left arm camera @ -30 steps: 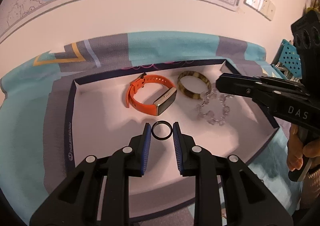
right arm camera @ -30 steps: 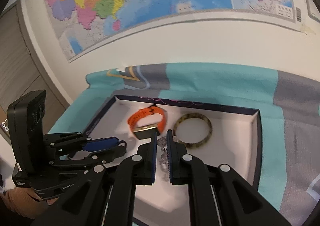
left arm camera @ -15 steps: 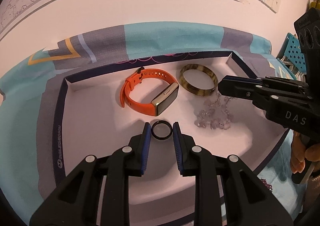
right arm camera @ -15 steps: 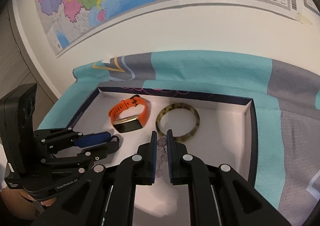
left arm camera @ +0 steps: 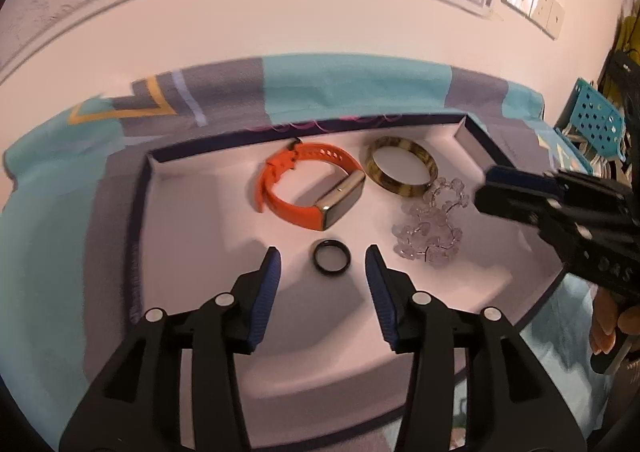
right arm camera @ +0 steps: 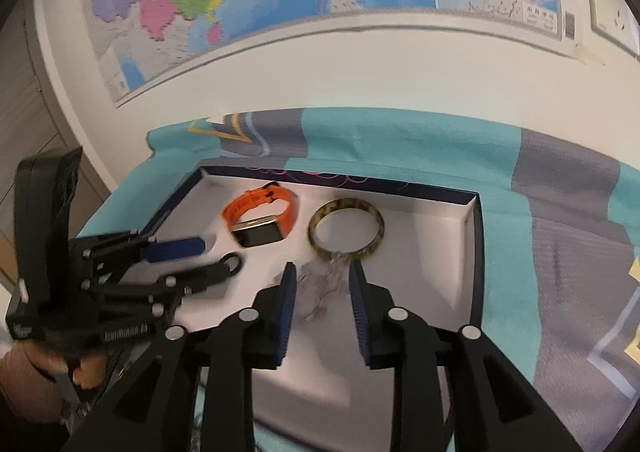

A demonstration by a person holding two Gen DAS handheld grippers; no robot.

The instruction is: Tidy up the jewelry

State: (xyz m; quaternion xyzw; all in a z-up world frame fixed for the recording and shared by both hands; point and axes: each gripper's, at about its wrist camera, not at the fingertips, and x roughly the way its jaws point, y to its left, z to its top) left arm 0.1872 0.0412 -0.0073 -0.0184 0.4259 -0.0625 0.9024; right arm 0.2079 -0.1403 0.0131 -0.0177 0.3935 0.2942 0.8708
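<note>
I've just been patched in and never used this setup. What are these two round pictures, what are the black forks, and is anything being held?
No robot here: a person holds a hand-grip claw in each hand, each with a fisheye camera looking along its fingers. In the left view, the left claw is open, with a black ring lying loose between its fingers. In the right view, the right claw is open over a clear bead bracelet. An orange watch and a tortoiseshell bangle also lie in the white tray. Nothing is held.
</note>
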